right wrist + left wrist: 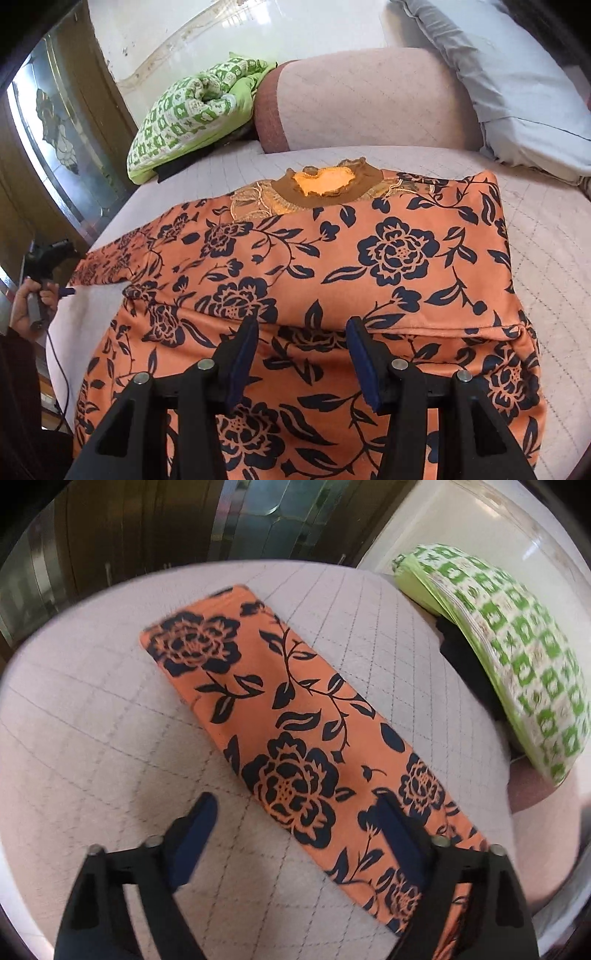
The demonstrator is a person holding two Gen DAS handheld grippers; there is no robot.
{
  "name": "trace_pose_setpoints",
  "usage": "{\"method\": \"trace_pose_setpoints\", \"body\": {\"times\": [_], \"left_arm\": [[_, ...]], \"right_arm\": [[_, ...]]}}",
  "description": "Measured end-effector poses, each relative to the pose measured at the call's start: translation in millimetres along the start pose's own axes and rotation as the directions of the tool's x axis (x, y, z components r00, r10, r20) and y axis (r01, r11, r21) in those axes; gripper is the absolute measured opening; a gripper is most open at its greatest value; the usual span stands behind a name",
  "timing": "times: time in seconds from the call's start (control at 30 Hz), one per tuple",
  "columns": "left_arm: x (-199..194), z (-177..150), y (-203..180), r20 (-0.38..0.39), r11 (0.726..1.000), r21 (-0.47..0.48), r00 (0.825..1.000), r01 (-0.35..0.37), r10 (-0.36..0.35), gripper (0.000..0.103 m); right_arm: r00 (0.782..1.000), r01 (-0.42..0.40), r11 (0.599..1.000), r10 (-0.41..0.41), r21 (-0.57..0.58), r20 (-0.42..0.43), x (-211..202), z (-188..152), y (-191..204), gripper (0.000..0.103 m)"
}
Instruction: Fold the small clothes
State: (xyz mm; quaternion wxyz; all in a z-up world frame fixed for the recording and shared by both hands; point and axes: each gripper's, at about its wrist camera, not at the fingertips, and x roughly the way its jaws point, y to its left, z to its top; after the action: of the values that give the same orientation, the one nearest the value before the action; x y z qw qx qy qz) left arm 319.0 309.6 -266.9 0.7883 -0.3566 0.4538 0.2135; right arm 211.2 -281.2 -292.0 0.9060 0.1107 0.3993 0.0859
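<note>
Garment: orange floral top (332,266) spread on the quilted bed (535,206), neckline (325,186) toward upper centre of the right wrist view; right side already folded in, folded edge running across the lower middle of that frame.
Sleeve: long sleeve (280,716) lying flat, diagonal from upper left to lower right in the left wrist view, not yet folded in.
Left gripper (295,812): released, jaws wide, nothing between them; one finger over bare bed, the other over the sleeve cloth near the shoulder end. Also seen at far left of the right wrist view (51,266), held in a hand (33,299).
Right gripper (301,328): released, jaws apart, hovering right at the folded edge; contact with cloth not clear.
Risk 1: pinching only the top layer at the folded edge, likely to peel the fold open instead of carrying it.
Risk 2: grabbing the sleeve mid-length rather than at the cuff (192,616), probably leaving the far end dragging and bunching.
Risk 3: jaw biting into the bed cover along with the sleeve, lifting the quilt and shifting the whole garment.
Risk 4: soft drapey fabric, prone to sliding off a shallow pinch.
Clutter: green patterned blanket (184,122) and grey pillow (517,85) at the far edge, well apart from the top; low snag risk.
</note>
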Motion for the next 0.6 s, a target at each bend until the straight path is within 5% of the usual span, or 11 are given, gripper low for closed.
{"method": "trace_pose_setpoints", "body": {"times": [0.33, 0.5, 0.6], "left_arm": [[17, 17, 14, -0.002, 0.992, -0.077, 0.995, 0.099, -0.099, 0.066], [28, 27, 22, 0.002, 0.983, -0.099, 0.988, 0.155, -0.155, 0.012], [22, 25, 17, 0.035, 0.983, -0.091, 0.987, 0.162, -0.160, 0.009]], "right_arm": [[0.999, -0.032, 0.999, 0.032, 0.017, 0.012, -2, 8, -3, 0.054], [0.999, -0.038, 0.999, 0.037, 0.021, 0.030, -6, 10, -3, 0.054], [0.999, -0.036, 0.999, 0.035, 0.021, 0.041, -8, 11, -3, 0.054]]}}
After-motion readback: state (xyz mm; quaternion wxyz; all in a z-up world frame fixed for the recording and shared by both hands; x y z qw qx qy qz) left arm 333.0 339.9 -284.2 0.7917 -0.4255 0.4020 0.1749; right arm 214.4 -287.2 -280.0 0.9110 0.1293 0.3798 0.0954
